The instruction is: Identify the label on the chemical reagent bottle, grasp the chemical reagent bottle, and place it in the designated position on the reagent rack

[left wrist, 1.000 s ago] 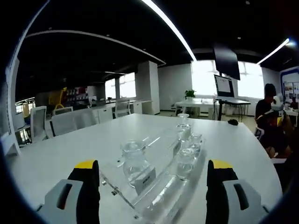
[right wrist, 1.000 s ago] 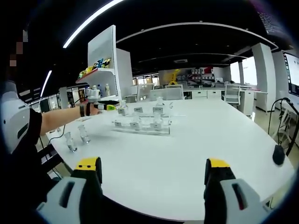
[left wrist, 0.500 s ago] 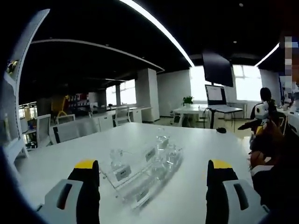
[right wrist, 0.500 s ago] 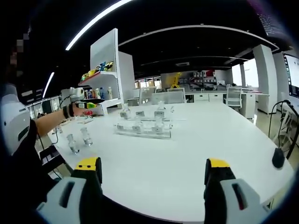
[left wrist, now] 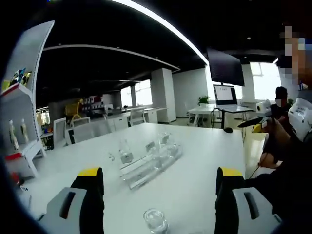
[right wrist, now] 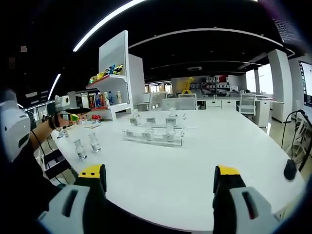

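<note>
A clear acrylic reagent rack (left wrist: 148, 161) with small labels lies on the white table (left wrist: 195, 180), with several clear glass bottles standing in it. One loose clear bottle (left wrist: 155, 222) stands at the bottom of the left gripper view, in line with the gap of my open left gripper (left wrist: 160, 197), nothing held. In the right gripper view the rack (right wrist: 153, 135) is at mid-table and two loose bottles (right wrist: 87, 145) stand to its left. A hand holds my left gripper (right wrist: 61, 105) above them. My right gripper (right wrist: 160, 187) is open, far short of the rack.
A white shelf unit (right wrist: 114, 73) with coloured items stands behind the table's left side. A black mouse (right wrist: 290, 169) with a cable lies near the right edge. Chairs and desks line the back. A person (left wrist: 285, 161) is at the right of the left gripper view.
My left gripper has pulled back from the rack, which now looks smaller and farther; a loose bottle has come into its view. The right gripper has hardly moved.
</note>
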`<state>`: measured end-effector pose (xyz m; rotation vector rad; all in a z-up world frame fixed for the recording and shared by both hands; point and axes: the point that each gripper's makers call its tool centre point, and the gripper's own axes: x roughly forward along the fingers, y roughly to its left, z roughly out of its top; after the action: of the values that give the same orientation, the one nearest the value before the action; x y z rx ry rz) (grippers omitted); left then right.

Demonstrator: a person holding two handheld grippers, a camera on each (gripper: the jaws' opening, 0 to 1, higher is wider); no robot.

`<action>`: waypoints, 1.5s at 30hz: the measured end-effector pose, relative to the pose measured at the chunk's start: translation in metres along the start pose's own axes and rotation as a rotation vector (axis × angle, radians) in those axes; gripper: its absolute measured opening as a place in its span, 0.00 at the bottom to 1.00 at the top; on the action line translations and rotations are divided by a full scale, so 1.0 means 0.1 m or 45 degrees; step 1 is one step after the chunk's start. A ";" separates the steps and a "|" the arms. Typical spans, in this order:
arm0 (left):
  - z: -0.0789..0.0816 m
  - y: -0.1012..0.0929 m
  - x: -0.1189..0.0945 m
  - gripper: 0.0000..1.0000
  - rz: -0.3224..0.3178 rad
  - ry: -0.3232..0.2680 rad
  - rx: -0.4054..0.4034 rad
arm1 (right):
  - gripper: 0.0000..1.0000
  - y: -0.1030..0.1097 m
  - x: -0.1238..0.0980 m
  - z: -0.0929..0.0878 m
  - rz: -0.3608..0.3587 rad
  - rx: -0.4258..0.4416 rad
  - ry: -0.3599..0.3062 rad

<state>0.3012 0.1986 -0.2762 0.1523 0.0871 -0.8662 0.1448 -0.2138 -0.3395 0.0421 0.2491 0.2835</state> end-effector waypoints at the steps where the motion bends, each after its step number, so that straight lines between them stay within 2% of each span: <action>1: 0.01 0.02 -0.09 0.95 0.041 -0.001 0.029 | 0.87 0.01 0.00 0.00 0.001 -0.004 0.004; 9: 0.09 -0.09 -0.48 0.95 0.096 -0.053 0.027 | 0.87 0.16 -0.04 0.10 0.026 -0.034 -0.020; 19: 0.00 -0.07 -0.74 0.95 0.156 -0.039 0.020 | 0.87 0.18 -0.07 0.13 0.028 -0.045 -0.030; 26: -0.06 -0.08 -0.75 0.95 0.164 -0.024 0.007 | 0.87 0.17 -0.09 0.15 0.023 -0.046 -0.036; 38: -0.03 -0.12 -0.71 0.95 0.151 -0.016 0.018 | 0.87 0.16 -0.11 0.12 0.020 -0.038 -0.037; 45: -0.09 -0.07 -0.71 0.95 0.166 0.008 0.019 | 0.87 0.14 -0.11 0.10 0.015 -0.031 -0.040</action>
<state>0.2494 0.2491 -0.2763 0.1725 0.0757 -0.7361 0.1330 -0.2038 -0.3263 0.0238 0.2138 0.2977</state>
